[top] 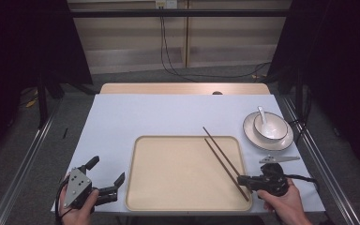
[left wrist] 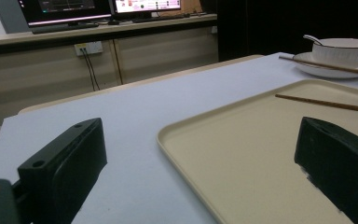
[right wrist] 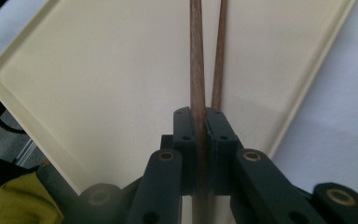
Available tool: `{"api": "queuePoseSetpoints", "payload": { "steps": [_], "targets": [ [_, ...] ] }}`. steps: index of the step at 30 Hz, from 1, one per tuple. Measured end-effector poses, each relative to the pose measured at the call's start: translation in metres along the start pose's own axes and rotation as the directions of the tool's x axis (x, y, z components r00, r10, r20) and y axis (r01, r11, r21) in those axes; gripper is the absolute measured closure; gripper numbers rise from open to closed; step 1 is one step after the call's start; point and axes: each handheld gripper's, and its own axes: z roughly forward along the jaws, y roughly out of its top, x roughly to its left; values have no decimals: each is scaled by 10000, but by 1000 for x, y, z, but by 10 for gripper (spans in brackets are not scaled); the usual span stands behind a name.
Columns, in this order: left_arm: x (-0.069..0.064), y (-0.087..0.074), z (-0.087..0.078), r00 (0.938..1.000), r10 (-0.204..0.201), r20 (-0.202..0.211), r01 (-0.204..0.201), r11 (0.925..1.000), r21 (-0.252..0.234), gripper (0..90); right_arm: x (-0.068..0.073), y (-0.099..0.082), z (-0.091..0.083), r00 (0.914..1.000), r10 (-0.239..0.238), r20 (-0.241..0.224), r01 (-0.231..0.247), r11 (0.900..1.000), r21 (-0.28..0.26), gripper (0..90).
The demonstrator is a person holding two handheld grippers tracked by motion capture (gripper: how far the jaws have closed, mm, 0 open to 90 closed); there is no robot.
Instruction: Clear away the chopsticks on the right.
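So, per view:

High view, right: right gripper (top: 242, 179) sat at 4 o'clock of the tray (top: 143, 197), jaws clamped on the near end of the chopsticks (top: 221, 158). The sticks ran diagonally from there up toward 1 o'clock, far tips out past the tray's rim over the table (top: 159, 112).
High view, left: left gripper (top: 107, 175) was at 8 o'clock, just off the tray's left edge, jaws spread, nothing between them.
High view, surroundings: a bowl (top: 270, 126) with a spoon (top: 262, 115) in it stood on a plate (top: 283, 142) at 2 o'clock, near the tray's far right corner but apart from it.

Left gripper view: jaws stood wide apart over the tray's near edge, holding nothing. Chopstick shafts (left wrist: 326, 103), bowl (left wrist: 342, 50) and plate (left wrist: 326, 71) showed at 2 o'clock.

Right gripper view: jaws were closed on one chopstick (right wrist: 196, 60); the second (right wrist: 220, 51) lay just beside it and passed by the right pad. Can't tell whether it was pinched too.

Progress: my read is the sticks were gripped and positioned over the tray, not yet released.
Remaining: lay them flat fully inside the rim, open up, then likely the bowl set.
Obstacles: tray interior was bare, nothing blocking. Main risk was the second stick slipping free.
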Motion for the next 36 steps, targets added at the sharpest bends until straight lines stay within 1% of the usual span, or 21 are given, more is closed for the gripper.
{"api": "queuePoseSetpoints", "payload": {
  "steps": [2,3,4,5,6,7,8,9,11,14,19,20,23,24,27,29,33,36],
  "targets": [
    [0,0,-1,10000,38,4,-38,10000,16,21,1,-2,6,10000,69,-16,-68,9996,269,848],
    [0,0,-1,10000,-5,10,5,10000,30,21,2,-2,7,9999,148,55,-149,9995,264,848],
    [0,0,0,10000,-45,0,45,10000,23,21,3,-3,9,9998,179,-15,-179,9994,310,848],
    [0,0,0,10000,-55,46,55,10000,10,21,3,-4,10,9997,246,33,-247,9992,320,849],
    [0,0,0,10000,-21,-57,22,10000,66,21,4,-5,11,9994,330,78,-332,9988,346,848],
    [0,0,1,10000,-56,-30,56,10000,29,21,4,-5,13,9995,322,13,-323,9985,444,848],
    [0,0,0,10000,16,19,-16,10000,29,21,5,-7,13,9994,352,50,-354,9982,475,849],
    [0,0,0,10000,23,8,-23,10000,24,21,5,-7,15,9994,351,-7,-350,9981,517,848],
    [0,0,1,10000,42,15,-42,10000,23,21,7,-8,16,9987,497,80,-501,9964,682,848],
    [0,0,0,10000,34,8,-34,10000,45,21,7,-10,20,9984,516,252,-535,9950,844,848],
    [0,0,0,10000,59,-4,-59,10000,53,21,8,-10,20,9973,606,408,-637,9948,792,845],
    [0,0,0,10000,8,8,-8,10000,69,21,8,-10,20,9972,597,458,-633,9946,825,844],
    [0,-1,0,10000,37,18,-37,9999,134,21,8,-10,20,9973,574,456,-610,9948,817,843],
    [0,-1,0,10000,-16,-32,16,9999,124,21,8,-10,20,9971,616,446,-651,9947,799,842],
    [-1,-1,1,10000,-39,3,39,9999,134,21,8,-10,20,9969,640,459,-675,9945,802,840],
    [0,-1,0,10000,-9,6,8,9999,165,21,9,-10,20,9976,536,431,-571,9948,840,839],
    [0,-1,1,10000,2,-14,-1,9999,136,21,10,-10,20,9976,419,550,-465,9952,863,831],
    [0,-1,0,10000,-16,18,16,9999,145,21,11,-10,20,9983,329,486,-369,9957,846,800]
  ]
}}
